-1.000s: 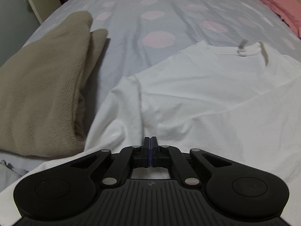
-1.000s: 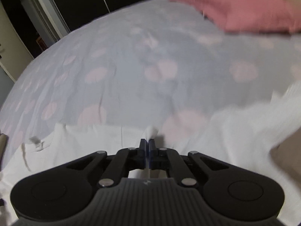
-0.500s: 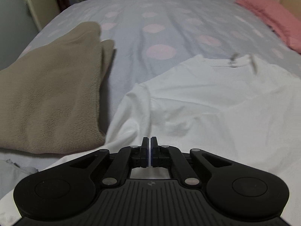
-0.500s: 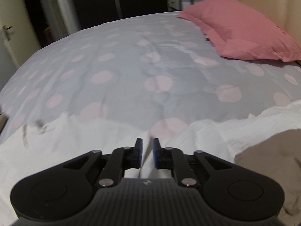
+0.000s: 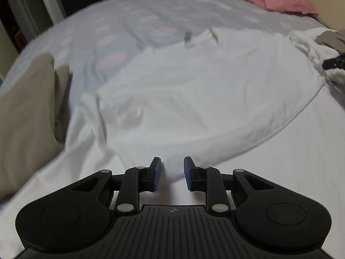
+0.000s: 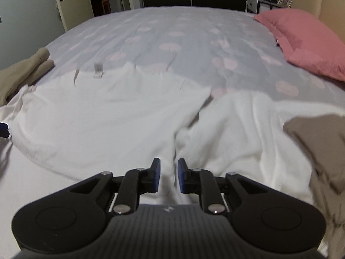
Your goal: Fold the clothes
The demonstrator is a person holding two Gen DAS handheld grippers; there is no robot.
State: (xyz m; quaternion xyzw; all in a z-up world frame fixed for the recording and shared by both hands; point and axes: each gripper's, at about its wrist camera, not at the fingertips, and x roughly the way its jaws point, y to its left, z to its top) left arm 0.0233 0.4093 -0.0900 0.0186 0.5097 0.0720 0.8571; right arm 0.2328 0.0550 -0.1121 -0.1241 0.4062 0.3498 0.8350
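Note:
A white T-shirt [image 5: 194,86] lies on the bed, folded over, its collar and label [image 5: 188,37] at the far side. It also shows in the right wrist view [image 6: 107,112]. My left gripper [image 5: 171,173] is open and empty, just above the shirt's near folded edge. My right gripper [image 6: 168,176] is open and empty, over the shirt's right side where it meets another white garment [image 6: 237,129].
A folded beige fleece [image 5: 28,112] lies left of the shirt. A second beige garment [image 6: 319,142] lies at the right on the white one. A pink pillow [image 6: 301,41] sits at the far right on the dotted sheet [image 6: 172,32].
Both grippers have opened and let go of the shirt, which now lies folded flat. Both have drawn back toward the near edge; the left view has swung right.

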